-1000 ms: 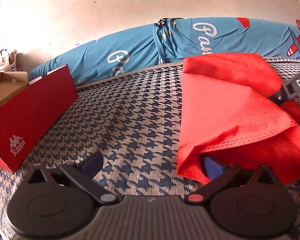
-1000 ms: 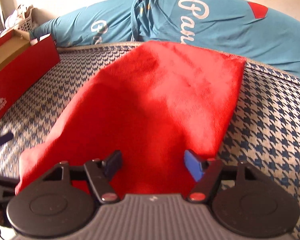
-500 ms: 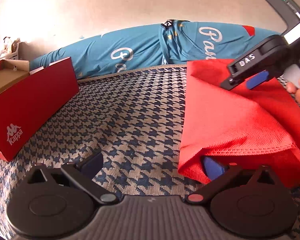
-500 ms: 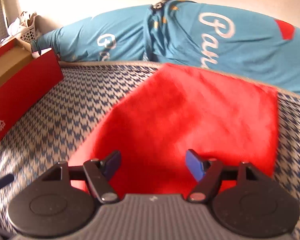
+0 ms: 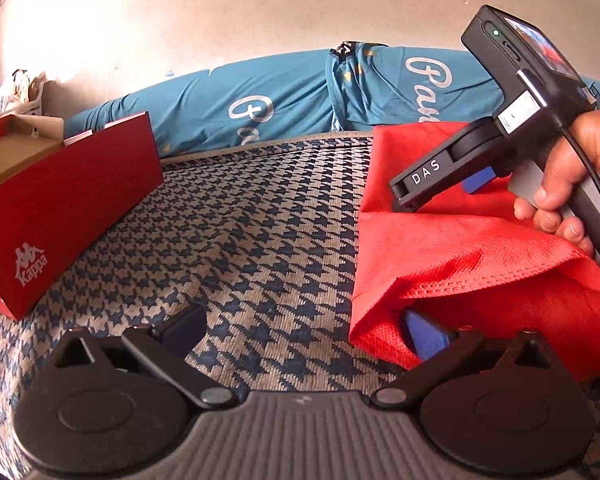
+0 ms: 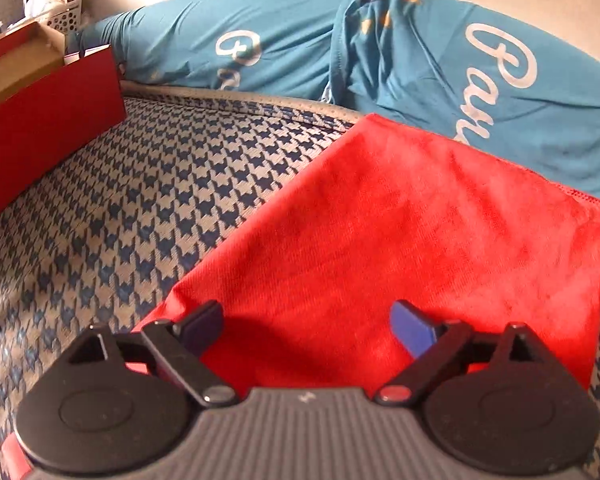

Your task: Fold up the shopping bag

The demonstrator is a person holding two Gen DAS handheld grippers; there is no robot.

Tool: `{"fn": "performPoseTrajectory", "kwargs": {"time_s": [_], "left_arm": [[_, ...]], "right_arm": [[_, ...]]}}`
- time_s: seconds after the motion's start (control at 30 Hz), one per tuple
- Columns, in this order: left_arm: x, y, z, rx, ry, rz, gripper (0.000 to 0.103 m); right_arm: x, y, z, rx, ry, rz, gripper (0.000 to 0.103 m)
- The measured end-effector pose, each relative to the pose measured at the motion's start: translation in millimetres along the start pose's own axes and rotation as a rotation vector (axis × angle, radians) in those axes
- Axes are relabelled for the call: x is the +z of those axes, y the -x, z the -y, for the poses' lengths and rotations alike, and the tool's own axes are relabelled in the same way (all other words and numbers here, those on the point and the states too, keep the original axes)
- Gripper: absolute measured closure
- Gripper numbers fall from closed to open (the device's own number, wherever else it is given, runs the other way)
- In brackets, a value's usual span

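The red shopping bag [image 6: 400,232] lies on the houndstooth bed [image 5: 240,232], both claws gaping, right claw [image 6: 308,324] just widened above it, beside an open red shoebox [image 5: 68,196] (contents unclear).

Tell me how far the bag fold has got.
One fold looks done: the bag lies doubled on the bed. The right gripper, its fingers just opened, hovers over it holding nothing. The left gripper is open, one finger under the near corner. Further folds remain.

Bare houndstooth mattress [image 5: 240,240] mid-left, red shoebox [image 5: 72,204] blocking left, pillows [image 5: 260,100] behind
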State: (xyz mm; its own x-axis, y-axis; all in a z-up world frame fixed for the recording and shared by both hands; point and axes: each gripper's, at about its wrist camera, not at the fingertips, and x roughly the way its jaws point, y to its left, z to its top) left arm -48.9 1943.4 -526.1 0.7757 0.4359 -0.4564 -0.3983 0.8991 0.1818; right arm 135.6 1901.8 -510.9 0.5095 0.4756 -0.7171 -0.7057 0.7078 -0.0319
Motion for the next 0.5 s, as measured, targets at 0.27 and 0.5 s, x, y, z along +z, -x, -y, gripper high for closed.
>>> {"fn": "performPoseTrajectory", "kwargs": {"time_s": [0.27, 0.5], "left_arm": [[4.3, 14.0, -0.3, 0.111, -0.114, 0.105, 0.0], [17.0, 44.7, -15.4, 0.19, -0.113, 0.165, 0.0]], "right_arm": [[-5.4, -2.0, -6.4, -0.016, 0.022, 0.008, 0.001], [-10.0, -5.1, -8.6, -0.018, 0.029, 0.019, 0.0]]}}
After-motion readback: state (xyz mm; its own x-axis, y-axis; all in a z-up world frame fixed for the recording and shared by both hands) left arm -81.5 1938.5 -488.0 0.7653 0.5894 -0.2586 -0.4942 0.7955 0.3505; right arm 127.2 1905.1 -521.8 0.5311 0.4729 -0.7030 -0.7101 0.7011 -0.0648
